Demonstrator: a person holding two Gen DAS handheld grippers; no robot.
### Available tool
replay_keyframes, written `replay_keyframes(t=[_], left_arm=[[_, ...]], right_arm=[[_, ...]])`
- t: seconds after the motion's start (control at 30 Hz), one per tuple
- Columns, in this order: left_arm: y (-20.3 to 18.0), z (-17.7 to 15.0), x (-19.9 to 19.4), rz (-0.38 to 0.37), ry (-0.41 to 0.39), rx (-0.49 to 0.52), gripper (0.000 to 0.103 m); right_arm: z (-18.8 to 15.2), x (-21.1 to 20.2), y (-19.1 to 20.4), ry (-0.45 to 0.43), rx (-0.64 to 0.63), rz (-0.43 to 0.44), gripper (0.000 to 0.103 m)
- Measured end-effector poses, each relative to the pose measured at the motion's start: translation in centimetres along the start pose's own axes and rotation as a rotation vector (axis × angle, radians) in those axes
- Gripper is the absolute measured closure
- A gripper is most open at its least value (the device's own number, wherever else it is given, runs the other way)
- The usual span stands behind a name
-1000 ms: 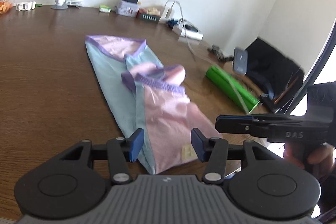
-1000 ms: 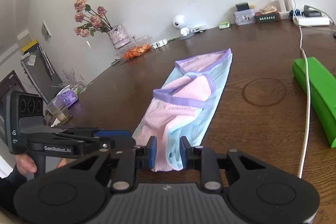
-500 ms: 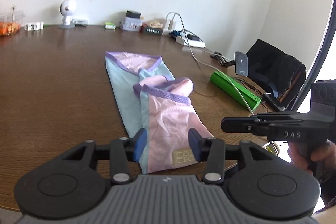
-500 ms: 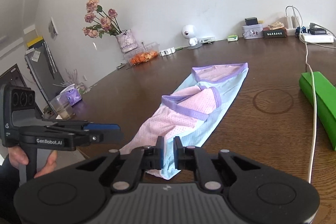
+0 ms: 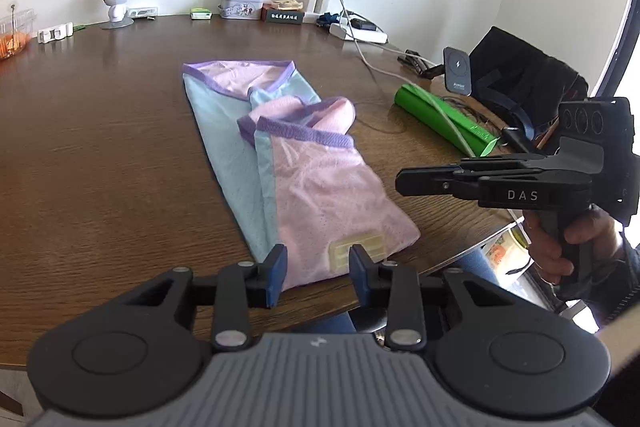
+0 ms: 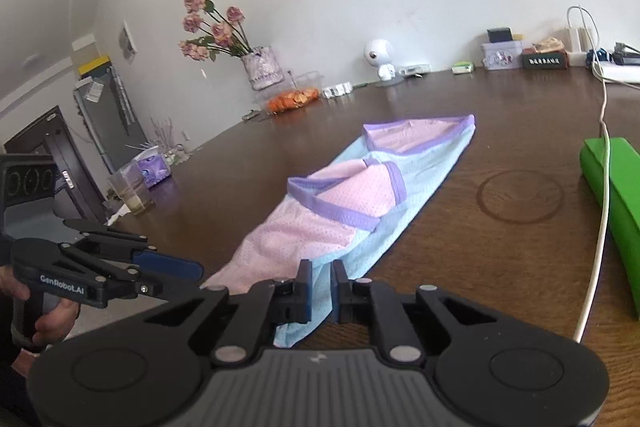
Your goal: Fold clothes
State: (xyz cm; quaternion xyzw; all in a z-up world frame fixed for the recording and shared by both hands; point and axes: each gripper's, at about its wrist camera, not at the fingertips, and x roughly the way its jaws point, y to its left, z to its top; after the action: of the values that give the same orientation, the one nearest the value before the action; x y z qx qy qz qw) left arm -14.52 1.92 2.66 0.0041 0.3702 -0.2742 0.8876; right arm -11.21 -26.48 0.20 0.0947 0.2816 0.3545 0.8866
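From the left wrist view, the pink and pale blue mesh garment with purple trim [image 5: 296, 163] lies long on the brown wooden surface [image 5: 100, 155], running from the near edge toward twelve o'clock. The left claw [image 5: 318, 273] stands over the garment's near hem; its jaws have just been closing, yet they are apart, with the cloth and its small yellowish label [image 5: 356, 247] seen between the blue pads and no pinch visible. At three o'clock the right claw [image 5: 404, 181] reaches in from the side, and its body shows the letters "DAS".

From the right wrist view, the right claw [image 6: 322, 287] has its jaws nearly together, clamped on the pale blue corner of the garment [image 6: 352, 211], which hangs a little over the surface's edge. At nine o'clock the left claw [image 6: 188, 269] is held by a hand [image 6: 52, 319], and "GenRobot.AI" is written on its side. A green box [image 6: 616, 195] with a white cable [image 6: 600, 219] over it lies at three o'clock.

I judge the step to be taking both near corners. Next the left claw must close on its corner, then both should lift together and carry the hem toward twelve o'clock.
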Motion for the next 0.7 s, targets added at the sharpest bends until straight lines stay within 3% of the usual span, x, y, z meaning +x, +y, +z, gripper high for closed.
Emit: replay_keyframes(t=[0.1,0.17,0.27,0.33,0.53,0.7], left_arm=[[-1.2,0.7,-0.3,0.016,0.044,0.080,0.065],[-1.6,0.7,0.0,0.035,0.072,0.125,0.060],[-1.1,0.4,0.5,0.070,0.078,0.126,0.056],[-0.5,0.3,0.7,0.051,0.073,0.112,0.056],[0.4,0.2,2.3,0.000,0.078,0.162,0.057],[1.6,-0.2,2.4,-0.108,0.060,0.226,0.058]], right_arm=[[0.4,-0.9,0.4,0.026,-0.089,0.084,0.089],[0.2,-0.9,1.0,0.043,-0.165,0.141,0.078],[-0.1,-0.4,2.0,0.083,-0.266,0.180,0.072],[-0.1,0.0,2.2,0.107,-0.295,0.185,0.072],[-1.2,0.0,1.2,0.132,-0.276,0.149,0.072],[-2.2,-0.3,2.6,0.099,-0.299,0.045,0.072]])
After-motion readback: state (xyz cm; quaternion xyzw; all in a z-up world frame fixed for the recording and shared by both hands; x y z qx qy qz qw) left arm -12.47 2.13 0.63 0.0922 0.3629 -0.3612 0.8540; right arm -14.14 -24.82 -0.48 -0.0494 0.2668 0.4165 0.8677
